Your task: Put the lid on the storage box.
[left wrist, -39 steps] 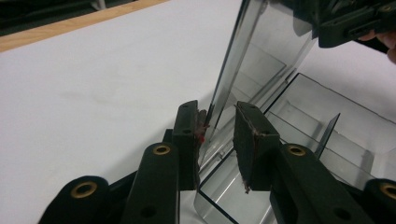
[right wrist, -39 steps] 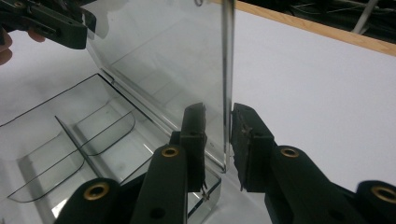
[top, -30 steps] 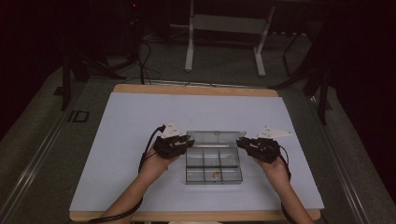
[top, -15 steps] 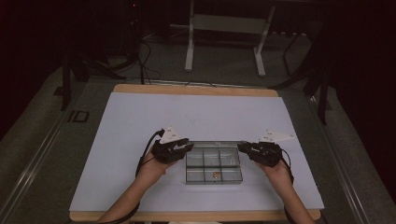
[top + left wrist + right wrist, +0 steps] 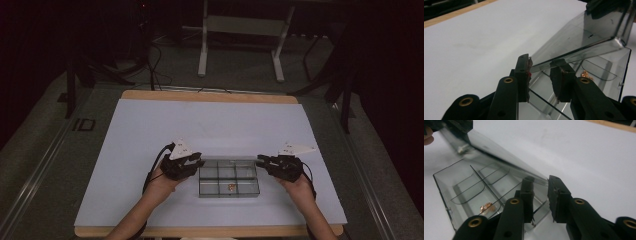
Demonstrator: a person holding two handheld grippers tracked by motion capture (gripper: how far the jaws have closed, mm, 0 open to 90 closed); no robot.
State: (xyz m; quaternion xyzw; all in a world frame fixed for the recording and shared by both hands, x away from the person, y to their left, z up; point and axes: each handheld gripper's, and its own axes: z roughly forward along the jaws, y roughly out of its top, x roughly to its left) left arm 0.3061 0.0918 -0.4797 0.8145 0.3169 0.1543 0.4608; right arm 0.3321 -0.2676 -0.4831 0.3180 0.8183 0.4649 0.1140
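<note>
A clear plastic compartment box [image 5: 247,186] sits on the white table near the person. Its hinged lid [image 5: 227,159] hangs half raised, tilted over the compartments. My left gripper [image 5: 199,162] grips the lid's left end; in the left gripper view the lid [image 5: 579,37] runs from between my jaws [image 5: 541,66] toward the other gripper. My right gripper [image 5: 260,160] holds the opposite end, and its jaws [image 5: 539,182] have just been opening slightly with the lid's corner [image 5: 499,152] still between them. A small copper-coloured piece [image 5: 231,187] lies in one front compartment [image 5: 486,207].
The white table top [image 5: 200,125] stretches wide to the far side and to both sides of the box, with a wooden rim [image 5: 210,96] at the back. A metal stand [image 5: 240,45] and cables stand on the dark floor beyond.
The lid has swung down from more upright to a tilt over the box. Both grippers have shifted slightly toward the person with it.
</note>
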